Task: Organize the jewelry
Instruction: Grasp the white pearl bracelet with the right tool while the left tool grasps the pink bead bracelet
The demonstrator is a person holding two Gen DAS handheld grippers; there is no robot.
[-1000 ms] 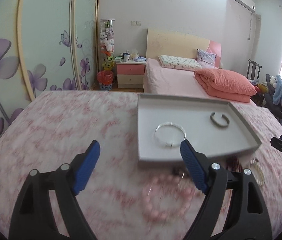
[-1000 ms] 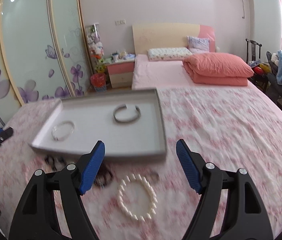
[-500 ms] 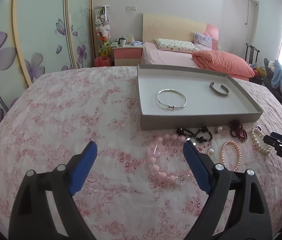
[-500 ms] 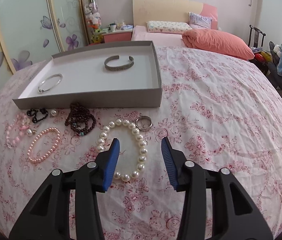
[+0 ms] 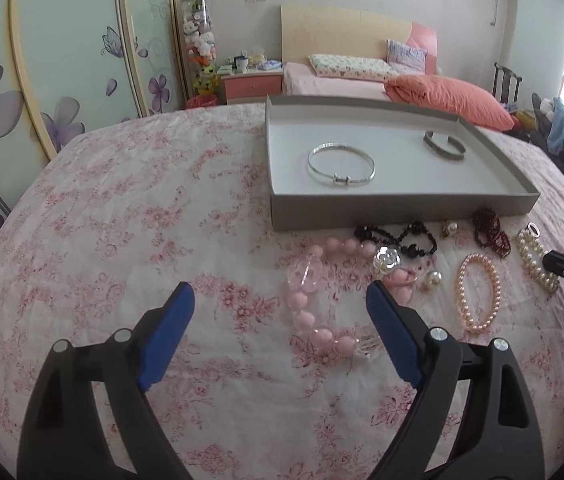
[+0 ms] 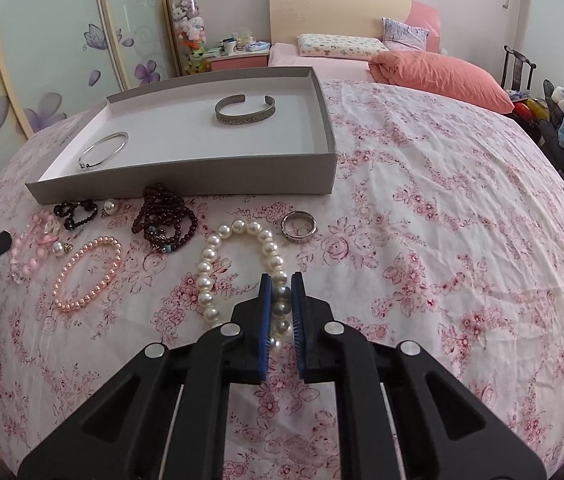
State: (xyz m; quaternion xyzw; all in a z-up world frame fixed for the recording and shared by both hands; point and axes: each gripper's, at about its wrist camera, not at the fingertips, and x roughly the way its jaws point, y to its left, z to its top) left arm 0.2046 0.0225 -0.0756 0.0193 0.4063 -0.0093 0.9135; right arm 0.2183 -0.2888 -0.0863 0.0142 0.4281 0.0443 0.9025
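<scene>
right claw (image 6: 281, 280) clamped on white pearl bracelet (image 6: 218, 256); left claw (image 5: 280, 300) wide open w/ nothing gripped.

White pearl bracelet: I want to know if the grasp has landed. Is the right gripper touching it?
Touching. In the right wrist view the right gripper has its jaws shut on the near side of the white pearl bracelet, pearls pinched between the blue pads.

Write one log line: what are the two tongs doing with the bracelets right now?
right tongs: shut on white pearl bracelet | left tongs: open over pink bead bracelet | tray: two bangles inside
</scene>
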